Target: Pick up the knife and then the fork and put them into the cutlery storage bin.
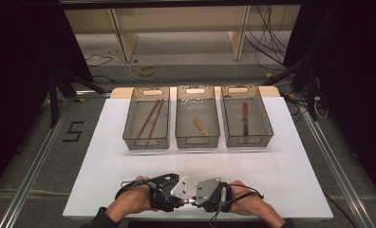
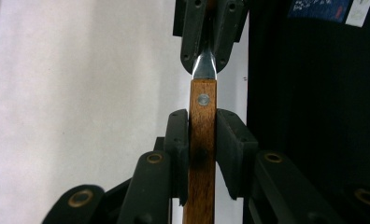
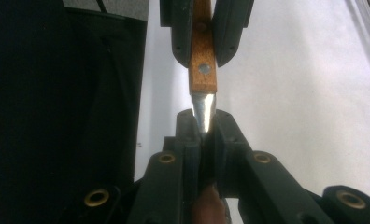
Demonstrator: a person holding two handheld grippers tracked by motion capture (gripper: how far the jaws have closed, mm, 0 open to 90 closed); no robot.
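At the near edge of the tabletop [image 1: 281,156], between my two hands, I held a wooden-handled knife [image 2: 202,140]: the left gripper [image 2: 202,126] had its fingers clamped on the handle, and the right gripper [image 3: 202,130] had its fingers pinched on the metal blade. To pass it well, I judged I should keep both hands level and loosen one grip only once the other felt secure.

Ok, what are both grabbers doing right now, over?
Left gripper shut on knife handle. Right gripper shut on its metal blade. Knife held between both, near table edge. Nothing in the way.
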